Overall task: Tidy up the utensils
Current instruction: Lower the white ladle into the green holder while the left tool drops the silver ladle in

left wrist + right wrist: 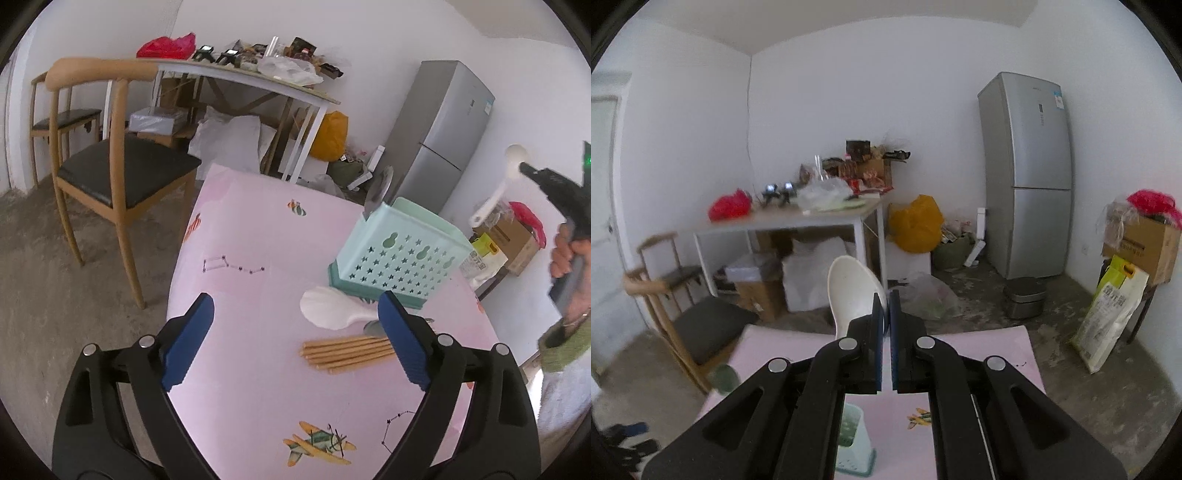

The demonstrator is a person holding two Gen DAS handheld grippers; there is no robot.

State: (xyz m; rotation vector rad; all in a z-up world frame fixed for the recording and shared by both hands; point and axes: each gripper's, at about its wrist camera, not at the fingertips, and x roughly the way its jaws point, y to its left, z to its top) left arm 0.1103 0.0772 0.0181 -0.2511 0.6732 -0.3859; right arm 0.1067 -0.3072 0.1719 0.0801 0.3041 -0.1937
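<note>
A mint green utensil basket (397, 254) with star holes stands on the pink table (251, 295); a metal utensil (378, 192) sticks out of its far corner. In front of it lie a white rice paddle (332, 308) and a bundle of wooden chopsticks (347, 352). My left gripper (295, 332) is open and empty above the table, its right finger over the chopsticks' ends. My right gripper (885, 310) is shut on a white spoon (853, 295), held high; it shows at the left wrist view's right edge (495, 192). The basket shows below it (855, 446).
A wooden chair (110, 162) stands left of the table. Behind are a cluttered white table (251, 79), a grey fridge (439, 140), a yellow bag (330, 134) and cardboard boxes (1145, 240). A rice sack (1108, 314) leans at the right.
</note>
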